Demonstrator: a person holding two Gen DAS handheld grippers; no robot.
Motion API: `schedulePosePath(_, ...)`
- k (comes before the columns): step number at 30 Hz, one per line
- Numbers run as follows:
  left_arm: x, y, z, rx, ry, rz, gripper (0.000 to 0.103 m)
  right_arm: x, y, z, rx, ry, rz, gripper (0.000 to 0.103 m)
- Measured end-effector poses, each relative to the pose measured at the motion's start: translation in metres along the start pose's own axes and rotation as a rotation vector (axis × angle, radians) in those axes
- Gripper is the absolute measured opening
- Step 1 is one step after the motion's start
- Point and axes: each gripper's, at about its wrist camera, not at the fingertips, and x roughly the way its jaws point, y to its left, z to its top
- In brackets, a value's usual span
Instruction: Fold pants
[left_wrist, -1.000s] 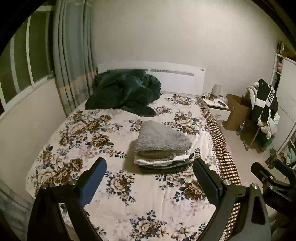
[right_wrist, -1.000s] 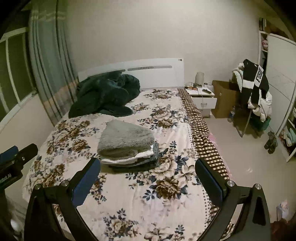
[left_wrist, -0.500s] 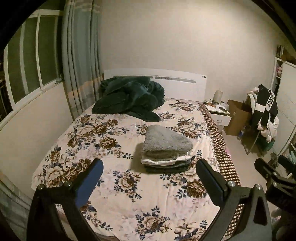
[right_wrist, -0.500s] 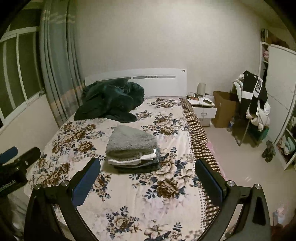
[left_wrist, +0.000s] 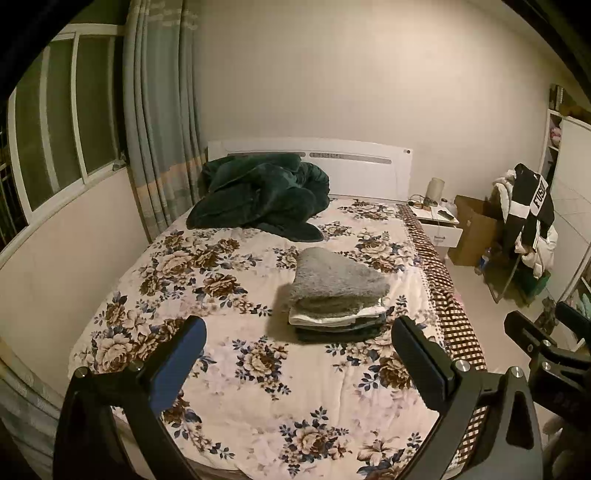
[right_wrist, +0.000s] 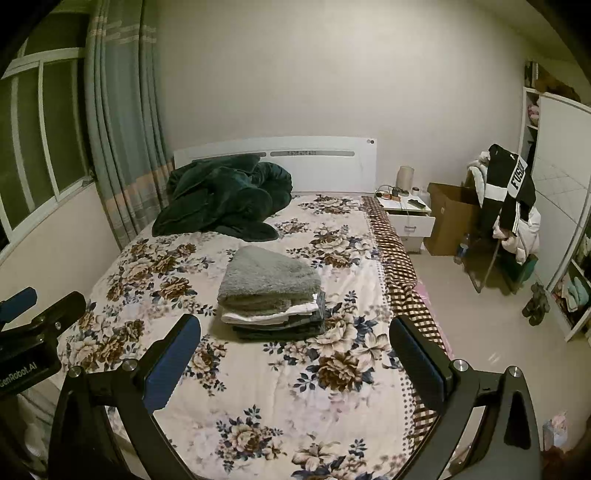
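Left tool (left_wrist: 297, 354) and right tool (right_wrist: 293, 350), both spread wide with nothing between the flat blue-padded fingers (right_wrist: 171, 360), held above the floral bed (right_wrist: 258, 406). Folded pants stack (right_wrist: 271, 295), fuzzy grey layer uppermost, at 12 o'clock; rumpled dark-green plush blanket (right_wrist: 221, 199) beyond.

Dark green blanket (left_wrist: 258, 195) bunched against white headboard (left_wrist: 354, 166).
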Motion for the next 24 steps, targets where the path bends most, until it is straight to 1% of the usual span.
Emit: schedulePosePath(24,-0.0001,0.0056,0.0006,0.006,-0.01,0.006,0.102,-0.0029,0.0071,0.0057,-0.02,-0.008,0.004,0.103)
